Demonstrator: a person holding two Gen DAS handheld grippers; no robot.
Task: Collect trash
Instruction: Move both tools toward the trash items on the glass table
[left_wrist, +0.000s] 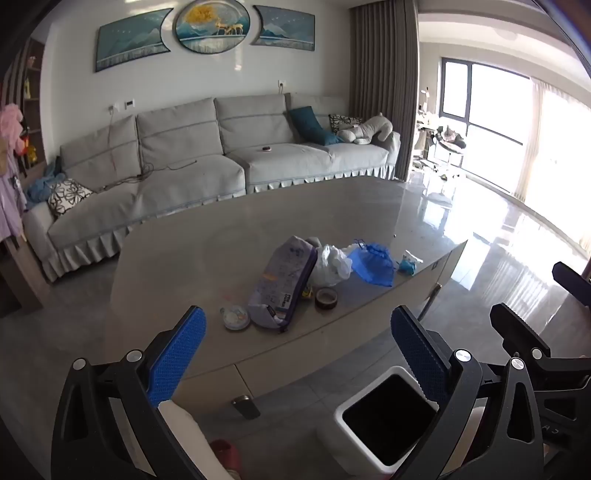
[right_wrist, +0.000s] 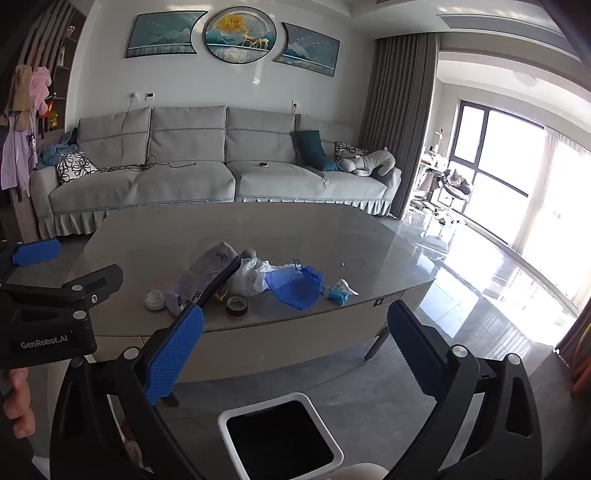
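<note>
Two tools frame what we see, and between them lies a long grey worktop (right_wrist: 258, 236), our landmark for everything else. Behind the worktop stands a grey sofa (right_wrist: 207, 162) with cushions and a plush toy at its far end. In front of the worktop, on the floor, sits a white bin (right_wrist: 280, 439) with a dark open mouth.

We hold the left tool (left_wrist: 295, 354) above the floor in front of the worktop, its blue pads spread wide apart and holding nothing. We hold the right tool (right_wrist: 295, 350) just beside it, likewise spread wide and empty, with the bin below it.

On the worktop, near its front edge, the trash lies in a loose cluster. From biggest to smallest we see a grey printed pouch (right_wrist: 210, 273) propped at a tilt, a crumpled white plastic bag (right_wrist: 251, 277) touching it, a blue mesh bag (right_wrist: 295, 284) just beside that, a roll of brown tape (right_wrist: 236, 305), a small round lid (right_wrist: 155, 299) at the cluster's left end, and a crumpled blue and white wrapper (right_wrist: 341, 291) at its right end.
</note>
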